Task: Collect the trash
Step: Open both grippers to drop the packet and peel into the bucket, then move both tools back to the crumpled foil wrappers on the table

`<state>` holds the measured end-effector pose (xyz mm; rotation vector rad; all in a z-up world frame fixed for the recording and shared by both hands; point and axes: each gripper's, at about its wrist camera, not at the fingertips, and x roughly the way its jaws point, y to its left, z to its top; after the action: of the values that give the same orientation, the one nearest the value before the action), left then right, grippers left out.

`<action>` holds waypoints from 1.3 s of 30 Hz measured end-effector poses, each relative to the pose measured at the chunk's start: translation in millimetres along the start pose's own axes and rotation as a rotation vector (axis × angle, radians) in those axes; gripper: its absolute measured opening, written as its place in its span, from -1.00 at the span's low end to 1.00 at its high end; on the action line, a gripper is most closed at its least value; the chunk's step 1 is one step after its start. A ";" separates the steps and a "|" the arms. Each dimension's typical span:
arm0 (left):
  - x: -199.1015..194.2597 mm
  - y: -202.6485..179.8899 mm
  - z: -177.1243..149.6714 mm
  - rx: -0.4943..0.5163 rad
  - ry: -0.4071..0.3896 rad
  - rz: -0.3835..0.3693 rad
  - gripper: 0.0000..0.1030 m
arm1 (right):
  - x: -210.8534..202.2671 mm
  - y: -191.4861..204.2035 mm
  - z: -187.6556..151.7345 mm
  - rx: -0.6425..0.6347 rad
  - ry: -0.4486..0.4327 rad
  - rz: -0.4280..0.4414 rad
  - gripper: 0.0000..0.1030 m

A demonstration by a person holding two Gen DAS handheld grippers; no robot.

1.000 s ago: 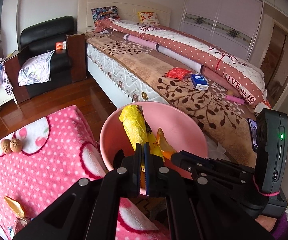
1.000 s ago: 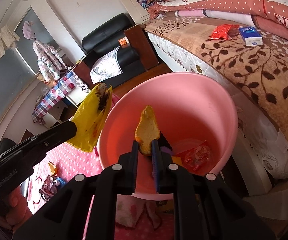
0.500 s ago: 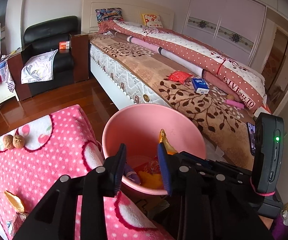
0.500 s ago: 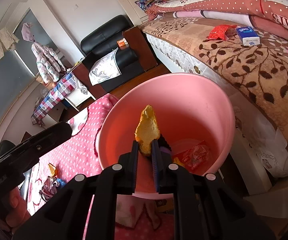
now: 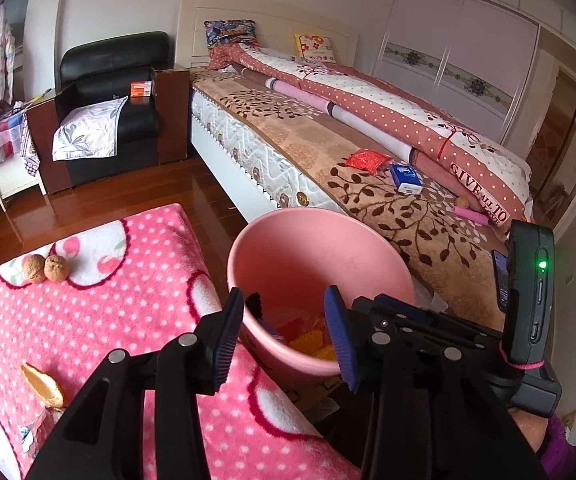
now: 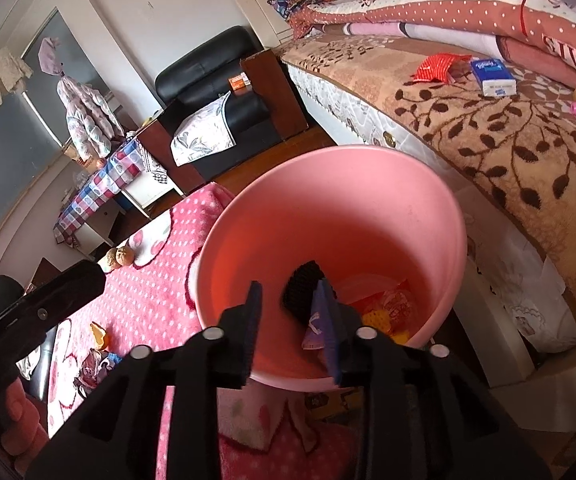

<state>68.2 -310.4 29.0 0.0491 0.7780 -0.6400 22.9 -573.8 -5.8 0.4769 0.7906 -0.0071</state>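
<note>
Both jaws are opening, empty, over the pink bin [image 5: 319, 256]; the orange peel [image 5: 42, 384] lies left of the left gripper [image 5: 284, 332], nearer than the right gripper [image 6: 291, 332].

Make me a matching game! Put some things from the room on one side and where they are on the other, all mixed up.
Things:
1. two walnuts
2. blue tissue pack
3. red and yellow wrappers
4. small orange box

Places:
A. on the black armchair's arm
B. on the pink dotted blanket
C. inside the pink bucket
D. on the bed's leaf-patterned cover

Pairs: 1-B, 2-D, 3-C, 4-A
</note>
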 end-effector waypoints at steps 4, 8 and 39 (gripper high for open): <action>-8.4 7.7 -3.7 -0.012 -0.008 0.008 -0.19 | -2.0 3.3 0.1 -0.008 -0.005 0.001 -0.40; -18.3 15.3 -6.7 -0.015 -0.024 0.025 -0.19 | -2.9 8.6 -0.4 -0.015 -0.008 0.003 -0.40; -84.1 93.6 -40.8 -0.143 -0.091 0.198 -0.18 | -1.1 79.1 -28.7 -0.170 0.010 0.123 -0.40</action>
<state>49.1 -179.8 38.2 -0.0332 0.7184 -0.3955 17.0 -491.4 10.0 0.3634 0.7639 0.1753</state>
